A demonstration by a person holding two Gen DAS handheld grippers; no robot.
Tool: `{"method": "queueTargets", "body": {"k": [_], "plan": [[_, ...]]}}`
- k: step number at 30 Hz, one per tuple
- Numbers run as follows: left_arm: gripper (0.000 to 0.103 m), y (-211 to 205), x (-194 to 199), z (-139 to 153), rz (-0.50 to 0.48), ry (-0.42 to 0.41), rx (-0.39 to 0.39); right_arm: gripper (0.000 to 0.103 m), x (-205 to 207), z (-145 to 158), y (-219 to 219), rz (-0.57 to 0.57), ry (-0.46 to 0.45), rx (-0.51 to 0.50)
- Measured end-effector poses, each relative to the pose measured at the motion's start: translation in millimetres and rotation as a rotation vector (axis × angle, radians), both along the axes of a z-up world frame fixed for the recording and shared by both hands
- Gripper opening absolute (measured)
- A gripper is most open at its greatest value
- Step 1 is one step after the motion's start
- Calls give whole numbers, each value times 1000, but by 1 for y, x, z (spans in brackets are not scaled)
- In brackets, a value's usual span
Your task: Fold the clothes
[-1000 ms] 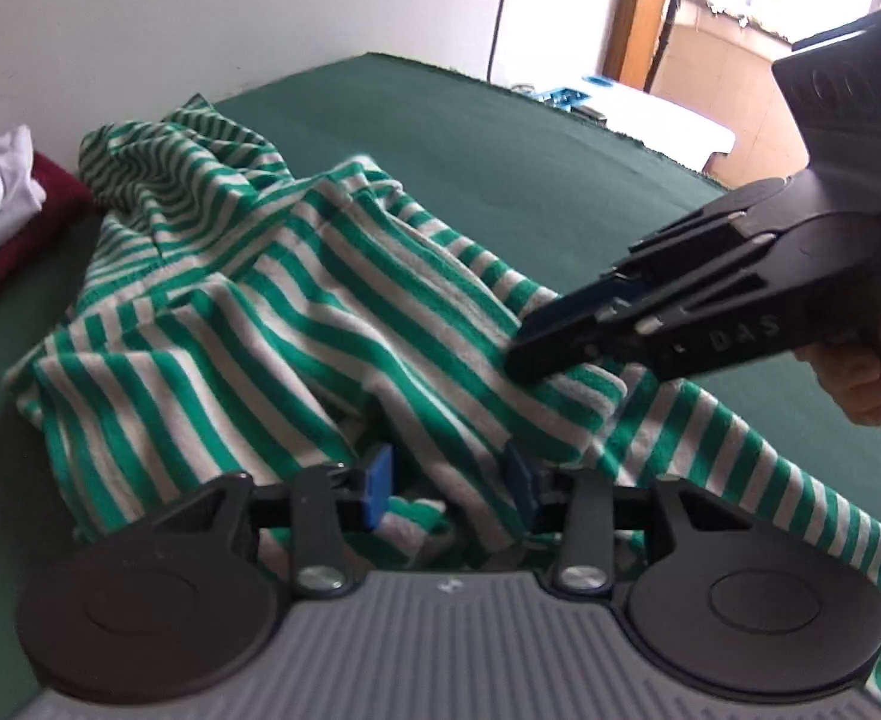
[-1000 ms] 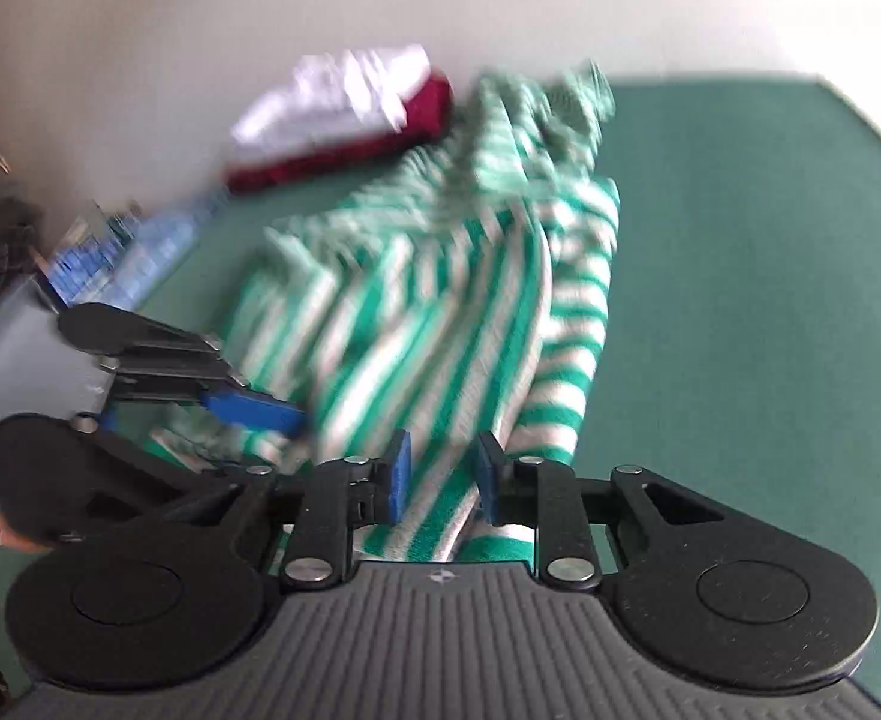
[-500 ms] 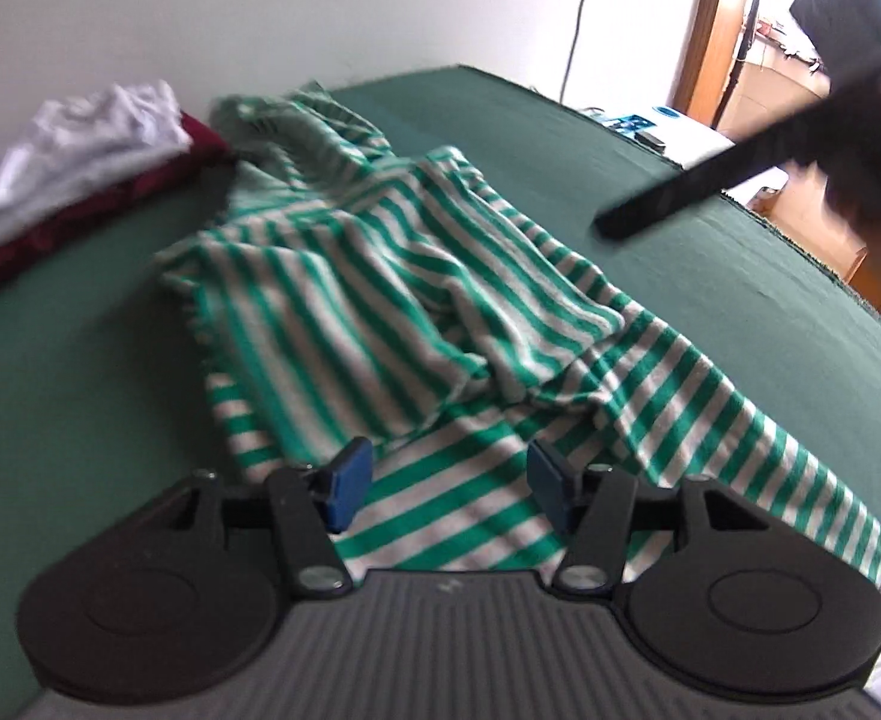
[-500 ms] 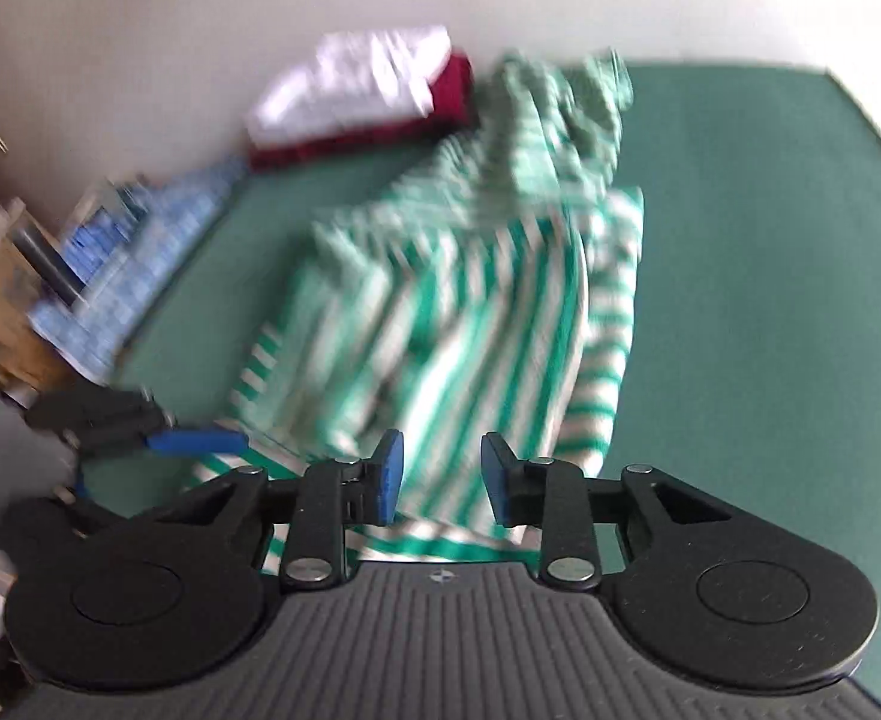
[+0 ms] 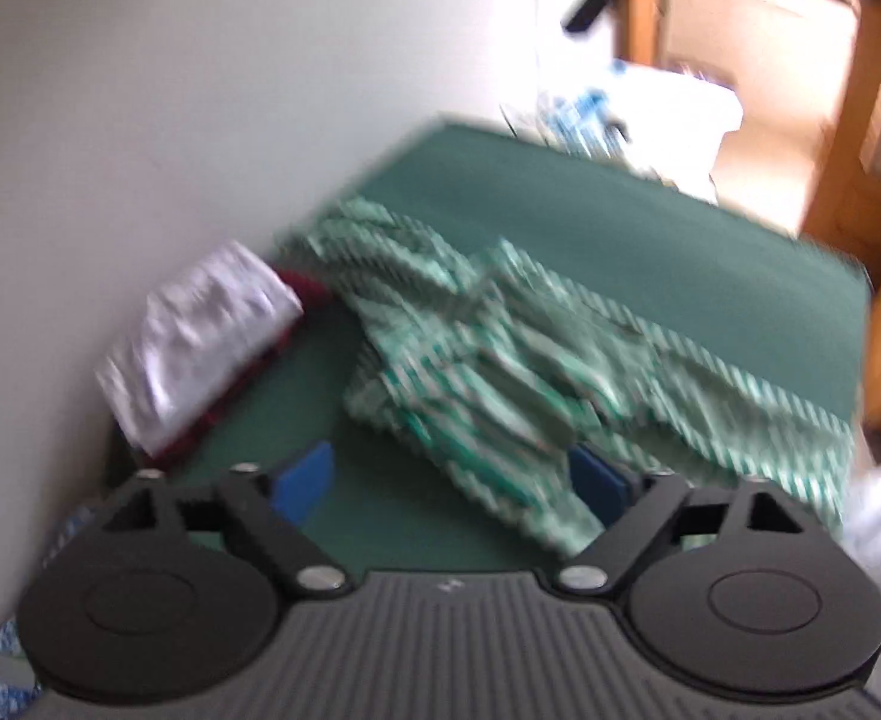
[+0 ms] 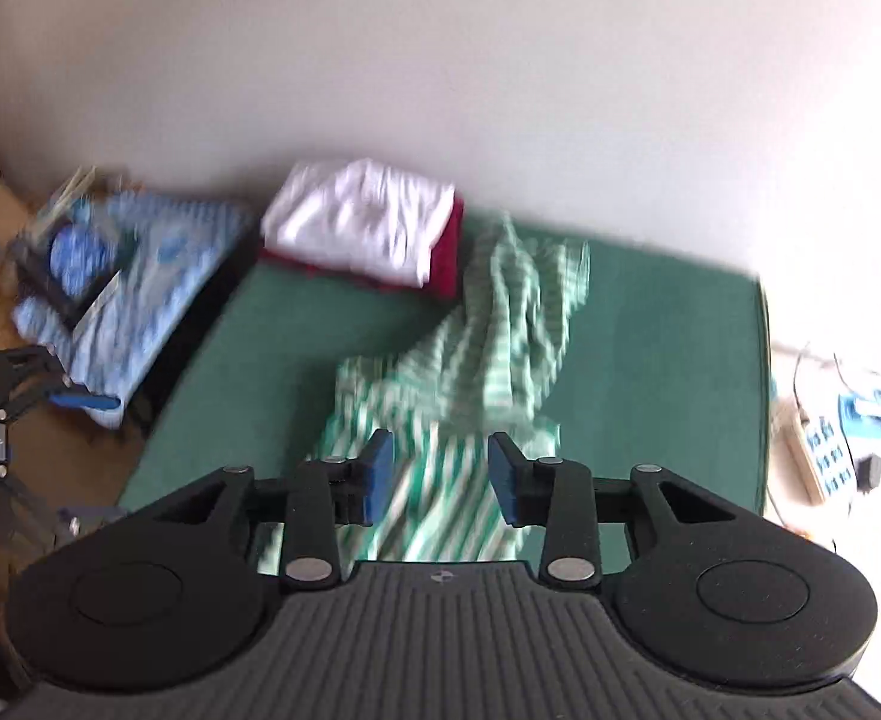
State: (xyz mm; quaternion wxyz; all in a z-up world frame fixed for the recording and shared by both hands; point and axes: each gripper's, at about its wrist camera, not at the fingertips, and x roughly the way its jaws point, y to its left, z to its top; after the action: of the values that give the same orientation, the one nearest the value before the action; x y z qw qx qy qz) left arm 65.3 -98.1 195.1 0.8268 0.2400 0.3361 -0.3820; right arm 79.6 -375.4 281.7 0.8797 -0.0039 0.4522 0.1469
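Left wrist view: left gripper (image 5: 449, 483) high above the table (image 5: 650, 228), jaws spread wide and opening, nothing between the pads; striped garment (image 5: 536, 372) crumpled in green and white across the middle of the table, running from near the far-left corner toward the near-right edge, one end hanging at that edge; white folded cloth (image 5: 200, 342) stacked on a dark red cloth (image 5: 305, 288) at the left edge against the wall (image 5: 200, 90), just beside the garment's far end; bare green surface along the far edge and right corner, more bare room near the left pad; wooden door frame (image 5: 842, 138) and pale clutter beyond the far corner; whole view heavily smeared, stripes and folds hard to make out; dark bar at the top edge too blurred to tell.

Right wrist view: right gripper (image 6: 440, 474) above the garment (image 6: 476, 360), jaws partly apart and opening, cloth seen below the gap but not pinched; garment lying lengthwise from near edge to far edge; white stack (image 6: 362, 222) on red at the far-left corner; wide bare green on the right side; blue patterned bedding (image 6: 140, 282) beyond the left edge; left gripper (image 6: 83, 401) at the left margin, partly cut off.
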Motion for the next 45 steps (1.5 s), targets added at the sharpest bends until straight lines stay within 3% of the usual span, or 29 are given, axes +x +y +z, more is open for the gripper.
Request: {"method": "queueTargets", "body": {"k": [1,3,8,10,12,16,20,23,25,29,31,32,33,40,42,45], "plan": [[95,-3,16,-2,46,-8,-59,45,11,-8,0,-14,-31,23],[90,-14,46,-22,124,15,-145,63,33,-25,-1,-41,-89,66],[82,-57,82,-114,293,121,-225,62,118,-114,-2,-145,-110,46],[79,-75,83,-149,335,135,-222,61,152,-146,-10,-200,-121,54],[79,-94,81,-174,348,142,-218,53,185,-174,-18,-252,-135,67],[81,-134,63,-206,293,132,-172,52,241,-211,-23,-299,-112,115],[84,-159,35,-232,223,74,-78,52,280,-237,-9,-244,-108,116],[92,-162,16,-244,228,-18,-71,56,301,-249,9,-196,-126,104],[102,-158,14,-247,259,-33,-96,58,312,-257,22,-164,-129,73],[102,-150,15,-251,300,-22,-141,54,323,-274,43,-88,-142,2],[102,-149,14,-250,301,-24,-146,44,324,-281,50,-61,-172,-69],[102,-148,14,-250,301,-25,-146,10,324,-283,50,-43,-165,-86],[102,-148,13,-249,300,-26,-147,6,324,-284,49,-30,-166,-93],[102,-148,12,-250,294,-20,-158,6,277,-229,-46,-119,-290,375],[102,-148,12,-250,293,-21,-159,7,256,-218,-75,-97,-313,438],[102,-148,12,-250,292,-20,-161,13,230,-223,-118,-121,-292,439]]}}
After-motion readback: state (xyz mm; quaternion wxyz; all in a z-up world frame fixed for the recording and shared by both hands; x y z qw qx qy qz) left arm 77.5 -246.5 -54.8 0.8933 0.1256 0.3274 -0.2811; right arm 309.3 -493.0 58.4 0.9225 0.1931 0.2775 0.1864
